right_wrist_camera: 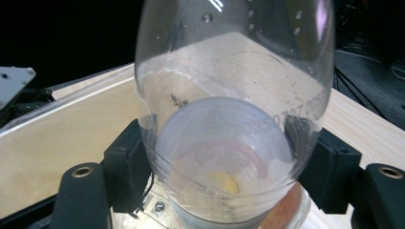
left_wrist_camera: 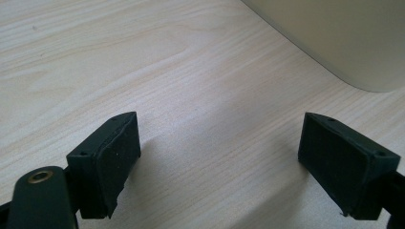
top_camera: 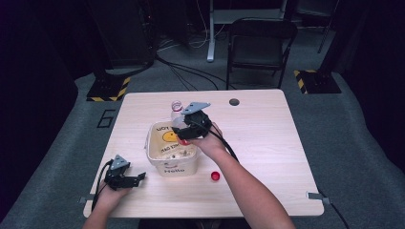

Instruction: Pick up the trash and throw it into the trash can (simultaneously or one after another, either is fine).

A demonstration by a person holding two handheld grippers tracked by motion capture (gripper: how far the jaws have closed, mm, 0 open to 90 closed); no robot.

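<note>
Right hand-held gripper (top_camera: 184, 133): jaws part-closed, clamped on a clear plastic bottle (right_wrist_camera: 234, 95) tilted over the cream tub (top_camera: 171, 151). Left hand-held gripper (left_wrist_camera: 219, 162): jaws wide apart, nothing between, resting on the tabletop (top_camera: 258, 138) beside the tub. Red cap (top_camera: 215, 175) lies nearby. Light wood surface; dark room, grey carpet, folding chair (top_camera: 260, 45).

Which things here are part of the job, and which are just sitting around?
Part of the job:
- clear bottle, clamped in the right gripper, tipped over the tub
- cream tub
- red cap, off the bottle, on the table

Just lying about:
- left gripper, open, resting on the table
- folding chair
- floor cables
</note>
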